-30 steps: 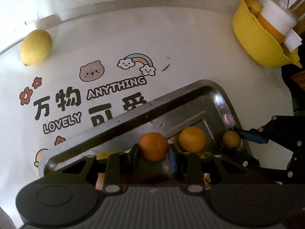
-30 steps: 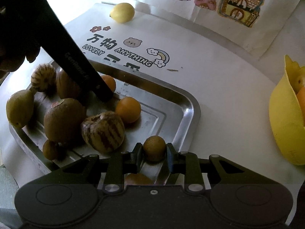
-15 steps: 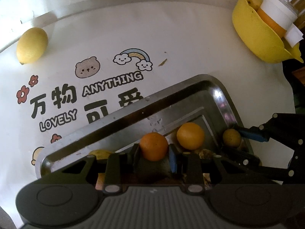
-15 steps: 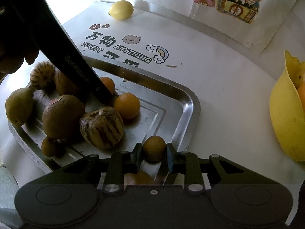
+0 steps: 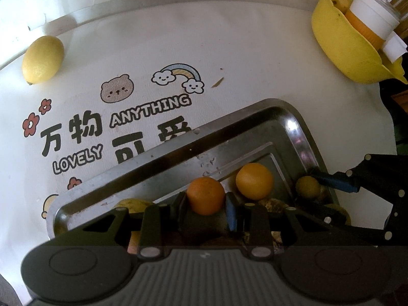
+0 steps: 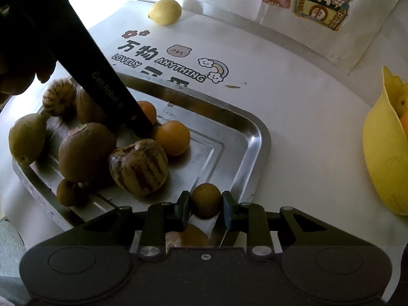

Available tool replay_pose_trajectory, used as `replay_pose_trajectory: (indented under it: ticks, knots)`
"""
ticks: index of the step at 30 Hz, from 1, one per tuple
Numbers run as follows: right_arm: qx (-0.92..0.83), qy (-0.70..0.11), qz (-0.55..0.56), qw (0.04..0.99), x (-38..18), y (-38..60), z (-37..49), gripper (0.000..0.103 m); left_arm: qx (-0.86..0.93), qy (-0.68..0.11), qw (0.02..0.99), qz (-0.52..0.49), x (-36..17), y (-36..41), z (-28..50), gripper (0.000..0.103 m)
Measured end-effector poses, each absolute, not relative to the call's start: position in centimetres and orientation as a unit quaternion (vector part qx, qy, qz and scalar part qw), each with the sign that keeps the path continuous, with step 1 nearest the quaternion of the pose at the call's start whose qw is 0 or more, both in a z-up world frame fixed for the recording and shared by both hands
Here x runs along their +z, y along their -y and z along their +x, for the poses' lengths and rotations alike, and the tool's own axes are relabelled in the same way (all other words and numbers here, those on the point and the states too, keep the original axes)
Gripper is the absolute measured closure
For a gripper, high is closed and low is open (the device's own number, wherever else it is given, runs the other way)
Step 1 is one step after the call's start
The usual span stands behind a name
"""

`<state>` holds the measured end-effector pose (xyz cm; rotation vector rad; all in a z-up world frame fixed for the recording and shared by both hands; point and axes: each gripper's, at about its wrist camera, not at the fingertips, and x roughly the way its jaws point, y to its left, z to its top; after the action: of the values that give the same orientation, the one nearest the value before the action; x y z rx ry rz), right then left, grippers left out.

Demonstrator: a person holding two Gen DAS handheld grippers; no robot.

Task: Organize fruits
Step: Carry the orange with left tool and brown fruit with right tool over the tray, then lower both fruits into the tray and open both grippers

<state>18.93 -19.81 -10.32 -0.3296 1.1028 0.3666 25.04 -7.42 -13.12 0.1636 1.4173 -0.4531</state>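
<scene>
While our left gripper (image 5: 206, 200) fingers squeeze a small round orange fruit (image 5: 205, 195) over the shiny metal tray (image 5: 293, 127), our right gripper (image 6: 206, 201) fingers pinch a little brown round fruit (image 6: 206, 199) at the tray's near edge.

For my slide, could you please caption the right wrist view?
Right gripper clamps a small brown fruit above the steel tray.

1. The right claw (image 6: 206, 205) is clamped on a small brown fruit (image 6: 206, 199) at 6 o'clock, above the near edge of the metal tray (image 6: 257, 137).
2. The tray holds a striped fruit (image 6: 139, 165), a kiwi (image 6: 85, 150) and an orange (image 6: 173, 137).
3. The left claw's dark arm (image 6: 102, 86) reaches down from 10 o'clock.
4. A lemon (image 6: 165, 11) lies on the table (image 6: 293, 117) at 12 o'clock.
5. A yellow bowl (image 6: 382, 153) sits at 3 o'clock.
</scene>
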Motion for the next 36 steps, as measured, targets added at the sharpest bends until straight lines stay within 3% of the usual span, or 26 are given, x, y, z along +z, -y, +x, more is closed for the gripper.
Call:
replay_pose_trajectory:
  ticks: [12, 26, 31, 36]
  knots:
    - [0.172, -0.517, -0.154, 0.824, -10.4, 19.8, 18.9, 0.073, -0.198, -0.646, 0.734, 0.069, -12.6, 7.9, 24.7, 0.065]
    - [0.155, -0.506, -0.142, 0.836, -9.0, 19.7, 17.3, 0.060, -0.193, -0.632, 0.748, 0.053, -9.7, 7.8, 22.5, 0.053]
    - [0.151, -0.498, -0.140, 0.842, -7.8, 19.7, 16.4, 0.053, -0.193, -0.621, 0.758, 0.050, -8.0, 7.5, 21.3, 0.046]
    - [0.148, -0.487, -0.134, 0.850, -5.9, 19.1, 15.2, 0.043, -0.188, -0.607, 0.771, 0.041, -6.1, 6.7, 19.6, 0.030]
